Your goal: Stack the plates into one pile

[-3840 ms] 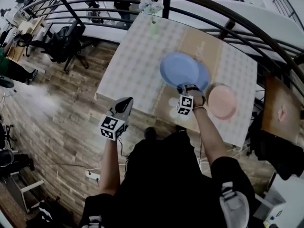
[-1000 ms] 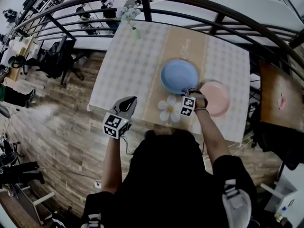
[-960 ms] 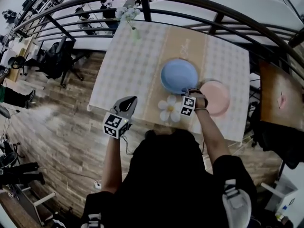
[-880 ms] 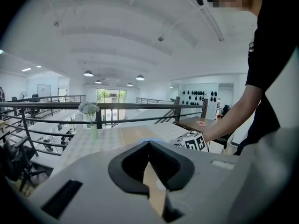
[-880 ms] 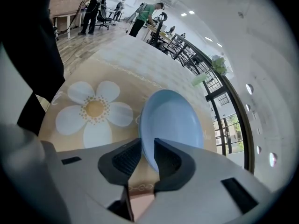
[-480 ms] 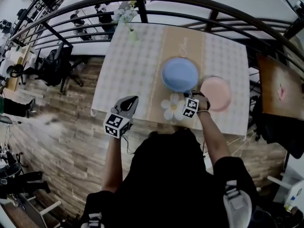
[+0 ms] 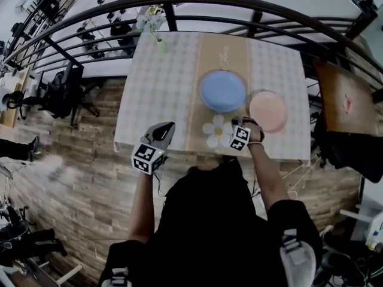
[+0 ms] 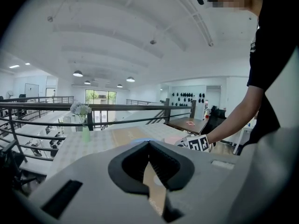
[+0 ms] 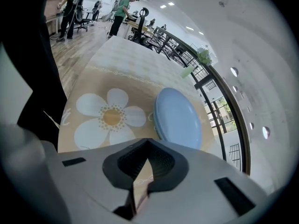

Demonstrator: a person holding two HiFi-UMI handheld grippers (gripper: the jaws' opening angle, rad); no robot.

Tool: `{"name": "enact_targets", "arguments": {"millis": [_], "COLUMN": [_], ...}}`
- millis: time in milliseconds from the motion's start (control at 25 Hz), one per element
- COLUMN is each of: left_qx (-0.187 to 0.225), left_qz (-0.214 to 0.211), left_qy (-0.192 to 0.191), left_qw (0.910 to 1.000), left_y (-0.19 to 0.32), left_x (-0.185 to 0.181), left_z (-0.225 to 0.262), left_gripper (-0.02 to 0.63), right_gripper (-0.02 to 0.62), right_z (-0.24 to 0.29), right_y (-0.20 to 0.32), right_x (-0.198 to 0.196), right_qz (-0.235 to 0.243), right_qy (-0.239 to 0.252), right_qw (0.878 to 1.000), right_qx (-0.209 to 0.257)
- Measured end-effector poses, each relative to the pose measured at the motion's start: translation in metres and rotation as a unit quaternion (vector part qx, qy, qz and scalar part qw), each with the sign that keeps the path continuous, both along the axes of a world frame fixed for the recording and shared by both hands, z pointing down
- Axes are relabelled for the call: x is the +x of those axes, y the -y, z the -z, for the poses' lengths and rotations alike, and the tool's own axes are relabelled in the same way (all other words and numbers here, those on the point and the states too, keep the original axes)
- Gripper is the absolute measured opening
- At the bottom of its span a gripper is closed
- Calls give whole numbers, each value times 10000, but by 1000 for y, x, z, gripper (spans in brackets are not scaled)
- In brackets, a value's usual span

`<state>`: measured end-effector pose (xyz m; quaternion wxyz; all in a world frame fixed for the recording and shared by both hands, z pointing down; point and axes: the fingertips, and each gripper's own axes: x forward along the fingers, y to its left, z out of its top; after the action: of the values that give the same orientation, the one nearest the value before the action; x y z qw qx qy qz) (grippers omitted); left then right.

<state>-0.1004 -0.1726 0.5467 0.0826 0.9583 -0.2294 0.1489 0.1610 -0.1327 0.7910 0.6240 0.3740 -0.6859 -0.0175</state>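
A blue plate pile (image 7: 222, 91) lies on the tan runner mid-table, and it also fills the right gripper view as a blue plate pile (image 9: 177, 118). A single pink plate (image 7: 268, 110) sits just to its right on the cloth. My right gripper (image 7: 239, 124) hovers near the table's front edge between the two, clear of both, its jaws together on nothing (image 9: 147, 143). My left gripper (image 7: 160, 134) hangs at the front left edge of the table, shut and empty (image 8: 149, 146). Thin slivers of the blue plate (image 8: 140, 140) and pink plate (image 8: 170, 139) show over its jaws.
The table (image 7: 155, 94) has a checked cloth and a runner with a white flower print (image 7: 216, 131). A green vase with flowers (image 7: 160, 44) stands at the far left corner. A black railing (image 7: 251, 8) runs behind the table. A wooden side table (image 7: 341, 97) stands to the right.
The blue plate that my right gripper held 3.8 s ago now rests on the other blue plate. The right gripper has let go and drawn back toward the front edge.
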Motion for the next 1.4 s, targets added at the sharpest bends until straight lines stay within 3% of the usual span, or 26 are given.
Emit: {"name": "enact_targets", "arguments": {"millis": [160,480,960,1400], "left_qx": [-23,-150,-218,-193], "left_qz": [-186,-452,-612,-668], "left_qy": [-2,-50,-42,20], "left_qw": [9998,9989,9979,9976], "left_y": [-5,-21,-33,-41], "left_x": [-5,-10,-8,34], "left_z": [-2,-11,-20,-10], "left_gripper": [2,2,2,2], "right_gripper": [-2,0,0,3], "right_z": [0,-5,-4,2], "right_y": [-17,-55,-78,-89], "right_x": [1,4,16,54], "right_qz": [-113,-1042,-1338,-1346], "right_qy": [-118,282,297,303], "right_qw": [9999,9941,9905,9904], "right_qx": [-4,45,132,82]}}
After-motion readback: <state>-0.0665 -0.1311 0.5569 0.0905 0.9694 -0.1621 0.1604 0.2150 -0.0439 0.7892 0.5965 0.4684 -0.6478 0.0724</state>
